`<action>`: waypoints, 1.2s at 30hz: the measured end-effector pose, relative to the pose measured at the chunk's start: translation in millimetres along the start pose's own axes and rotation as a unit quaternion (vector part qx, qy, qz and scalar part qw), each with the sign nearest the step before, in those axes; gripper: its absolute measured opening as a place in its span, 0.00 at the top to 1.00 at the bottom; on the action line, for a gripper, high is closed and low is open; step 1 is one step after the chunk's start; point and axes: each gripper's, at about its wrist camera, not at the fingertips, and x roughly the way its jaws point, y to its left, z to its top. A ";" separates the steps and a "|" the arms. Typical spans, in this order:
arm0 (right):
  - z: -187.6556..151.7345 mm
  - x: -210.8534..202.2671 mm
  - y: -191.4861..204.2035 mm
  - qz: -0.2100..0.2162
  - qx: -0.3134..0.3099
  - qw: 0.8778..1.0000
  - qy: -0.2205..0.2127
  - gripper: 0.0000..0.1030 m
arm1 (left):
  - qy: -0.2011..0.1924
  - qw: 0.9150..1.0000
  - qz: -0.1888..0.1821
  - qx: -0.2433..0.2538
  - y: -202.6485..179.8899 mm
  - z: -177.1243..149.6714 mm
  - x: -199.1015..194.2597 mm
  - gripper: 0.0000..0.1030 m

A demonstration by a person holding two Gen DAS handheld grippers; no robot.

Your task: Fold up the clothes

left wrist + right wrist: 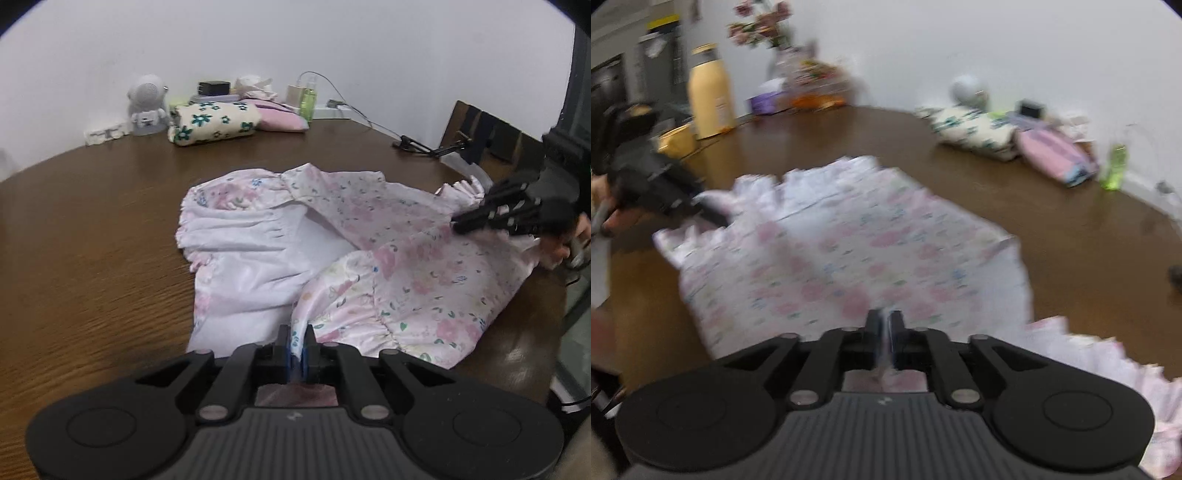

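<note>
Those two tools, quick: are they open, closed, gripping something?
Left tool: closed on the floral garment.
Right tool: closed on the same garment.

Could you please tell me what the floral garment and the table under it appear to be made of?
The floral garment looks like thin woven cloth with a slight satin sheen, possibly polyester or cotton; it gathers into fine ruffles and catches light near the left gripper. The table appears to be dark wood or wood-look laminate, semi-gloss, with visible grain lines and soft reflections.

Across my brown desk [92,229]: a white speaker [147,105], green bottle [307,99], and, blurred, perhaps a yellow flask [711,92].
</note>
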 end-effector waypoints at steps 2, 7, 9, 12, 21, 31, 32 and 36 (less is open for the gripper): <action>0.8 -25.4 -10.9 -0.030 0.011 0.999 -0.031 0.61 | -0.007 1.000 0.007 -0.001 0.8 -6.0 -3.2 0.90; -36.0 -107.5 -38.8 0.013 0.010 0.998 -0.067 0.24 | -0.023 0.999 0.015 -0.016 0.6 -11.0 -1.9 0.87; -62.9 -123.4 -31.1 -0.007 -0.015 0.999 -0.038 0.24 | -0.026 0.999 0.018 -0.014 -1.9 -11.9 -3.5 0.87; -102.8 -137.1 -11.7 0.002 -0.043 0.999 0.004 0.24 | -0.028 0.999 0.026 -0.012 -3.0 -10.3 -1.0 0.87; -116.4 -135.9 -49.0 -0.010 0.001 1.000 0.027 0.97 | -0.022 0.999 0.045 -0.004 -6.7 -5.8 3.6 0.87; -111.2 -145.2 -89.4 -0.050 -0.037 0.996 0.067 0.57 | -0.022 0.997 0.073 0.000 -18.2 -6.8 4.4 0.86; -111.0 -146.0 -93.1 -0.055 -0.041 0.995 0.072 0.57 | -0.023 0.996 0.081 0.003 -19.2 -7.1 4.2 0.85; -102.9 -161.6 -102.4 -0.085 -0.044 0.994 0.053 0.57 | -0.041 0.994 0.101 -0.010 -18.6 -6.2 -8.8 0.79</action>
